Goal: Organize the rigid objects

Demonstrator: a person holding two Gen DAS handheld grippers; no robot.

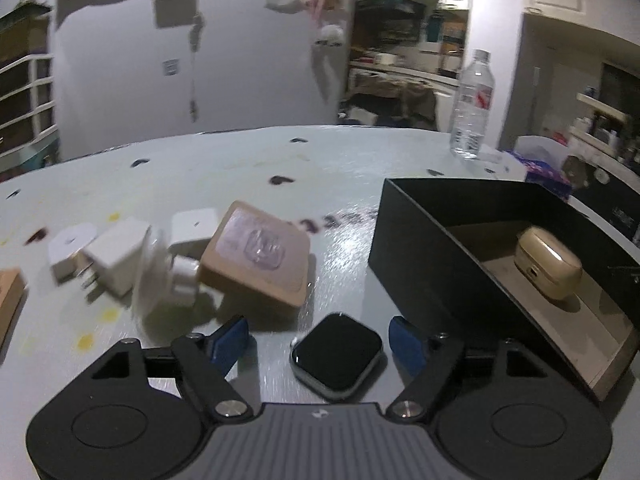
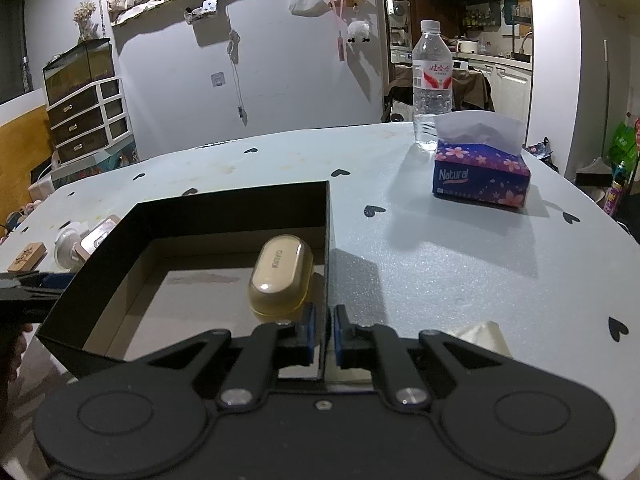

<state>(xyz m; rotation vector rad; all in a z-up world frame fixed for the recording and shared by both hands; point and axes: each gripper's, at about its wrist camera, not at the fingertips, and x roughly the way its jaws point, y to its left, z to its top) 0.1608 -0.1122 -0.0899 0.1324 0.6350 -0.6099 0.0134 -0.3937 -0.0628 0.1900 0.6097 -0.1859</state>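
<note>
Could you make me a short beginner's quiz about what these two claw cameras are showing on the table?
1. True or false: the smartwatch is already inside the black box.
2. What does the right claw grip? A) the tissue pack B) the box's wall C) the water bottle
3. Fill in: the only item in the box is a gold ____.

Key:
1. False. It lies on the table between the left claw's open fingers, touched by neither.
2. B. Its fingers sit on either side of the wall, nearly shut; the tissue pack and water bottle stand apart.
3. Earbud case.
</note>
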